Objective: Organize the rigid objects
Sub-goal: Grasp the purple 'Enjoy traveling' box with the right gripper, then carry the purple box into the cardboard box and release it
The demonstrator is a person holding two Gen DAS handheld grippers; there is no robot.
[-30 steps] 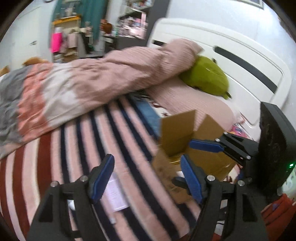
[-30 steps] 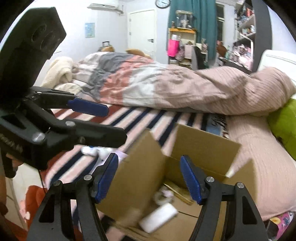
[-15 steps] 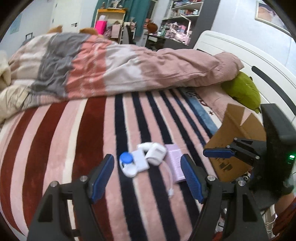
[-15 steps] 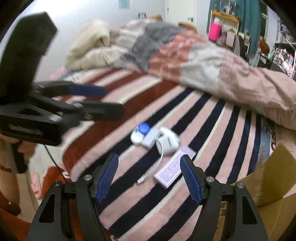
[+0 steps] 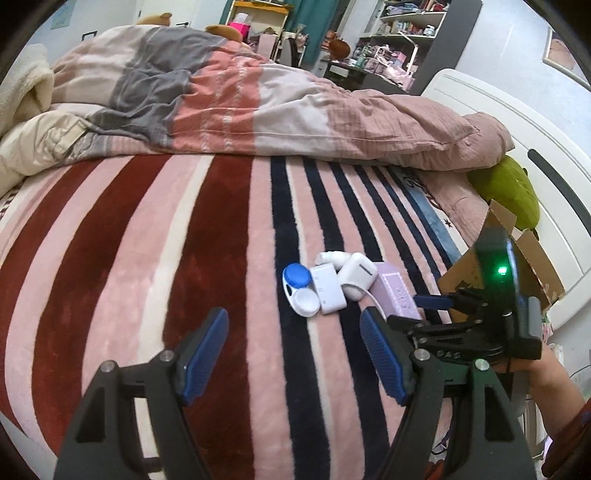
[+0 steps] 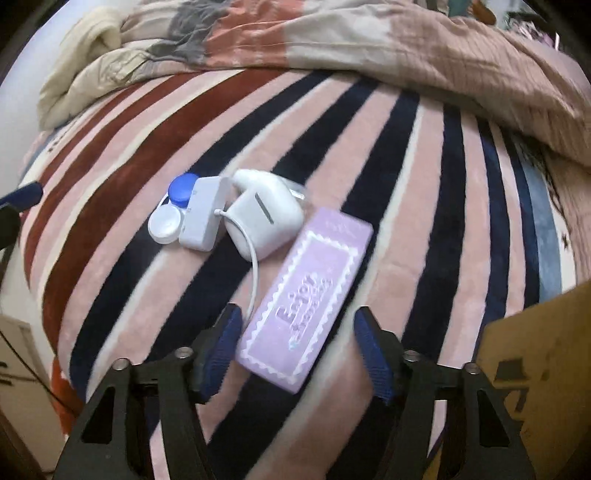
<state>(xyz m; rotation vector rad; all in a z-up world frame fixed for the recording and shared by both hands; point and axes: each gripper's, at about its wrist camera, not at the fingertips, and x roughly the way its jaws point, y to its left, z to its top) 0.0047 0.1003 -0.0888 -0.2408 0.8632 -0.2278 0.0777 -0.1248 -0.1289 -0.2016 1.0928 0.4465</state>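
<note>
Nearest to us, our right gripper (image 6: 297,345) hangs low over the striped blanket (image 6: 369,140) with its fingers spread wide, and the near end of the lilac box (image 6: 304,297) lies between the blue pads (image 6: 371,356), touching neither one. The box rests flat on the blanket, angled away to the upper right. Our left gripper (image 5: 295,356) also stands wide open with nothing between its fingers, hovering over the red and pink stripes a little short of the cluster of small things.

Just past the box, and touching its left edge, sits the white rounded charger case (image 6: 264,223), with a thin white cable (image 6: 255,273) curling down beside the box. Against the case's left side lies a flat white adapter (image 6: 203,214), and pressed to that a contact lens case (image 6: 171,208) with one blue cap and one white cap. In the left wrist view the same group lies ahead and to the right of the open fingers.

To the right stands the cardboard box (image 5: 524,258), its flaps up, at the edge of the bed near our right gripper. Farther off, a rumpled pink and grey duvet (image 5: 258,99) crosses the bed, a green plush (image 5: 506,188) lies by the white headboard (image 5: 517,122), and crowded shelves (image 5: 399,26) fill the back of the room.
</note>
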